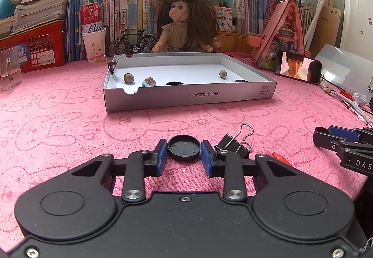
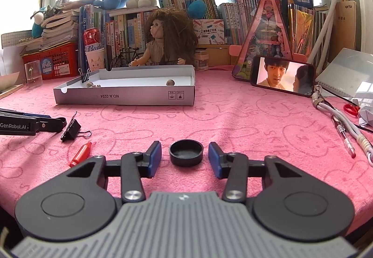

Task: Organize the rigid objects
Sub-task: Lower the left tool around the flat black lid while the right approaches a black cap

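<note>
Two black plastic caps on the pink terry cloth w/ bunny outlines covering the counter.

Left tongs: blue rubber pads pressed against both sides of a round black cap, hollow side up, little raised dots inside. It sits flat on the cloth, pinched between the pads.

Right tongs: spread, pads either side of a second black cap w/ clear gaps both sides, not touching. This cap is also open side up, thick rim, matte.

Just right of the left tongs lies a black binder clip w/ wire handles, tipped on its side. Near it a small red crayon-shaped piece, glossy.

Farther back, a shallow white cardboard box lid printed NO.A-2224. Inside it: two roundish brown nut-like things, a small blue beaded trinket, flat black discs. Another binder clip is clamped on its left wall.

Behind: a frizzy-haired doll, books, plush toys. A phone propped at right, screen lit.
</note>
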Motion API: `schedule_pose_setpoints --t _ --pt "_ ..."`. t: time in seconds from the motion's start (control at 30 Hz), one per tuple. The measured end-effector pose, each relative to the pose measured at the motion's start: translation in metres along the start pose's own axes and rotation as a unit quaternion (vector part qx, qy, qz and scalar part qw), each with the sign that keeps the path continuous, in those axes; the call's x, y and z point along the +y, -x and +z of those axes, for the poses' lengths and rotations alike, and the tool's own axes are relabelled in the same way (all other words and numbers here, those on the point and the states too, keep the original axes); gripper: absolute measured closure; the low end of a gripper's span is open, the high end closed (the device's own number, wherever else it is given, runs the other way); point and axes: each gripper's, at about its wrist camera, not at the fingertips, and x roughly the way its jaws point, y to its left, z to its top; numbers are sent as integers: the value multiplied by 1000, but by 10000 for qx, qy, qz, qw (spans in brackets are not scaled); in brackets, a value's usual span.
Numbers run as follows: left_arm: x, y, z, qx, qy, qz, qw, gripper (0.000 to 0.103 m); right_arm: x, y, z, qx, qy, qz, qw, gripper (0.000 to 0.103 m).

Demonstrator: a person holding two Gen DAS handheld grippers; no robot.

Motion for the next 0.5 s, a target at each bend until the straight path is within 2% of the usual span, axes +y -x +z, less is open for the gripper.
schedule_pose_setpoints --t 0.13,0.5 --pt "1 0 1 -10 43 -3 10000 74 -2 0 1 4 -86 -13 10000 66" --pt "2 2 8 -71 173 5 9998 74 1 -3 10 -88 -79 98 9999 66"
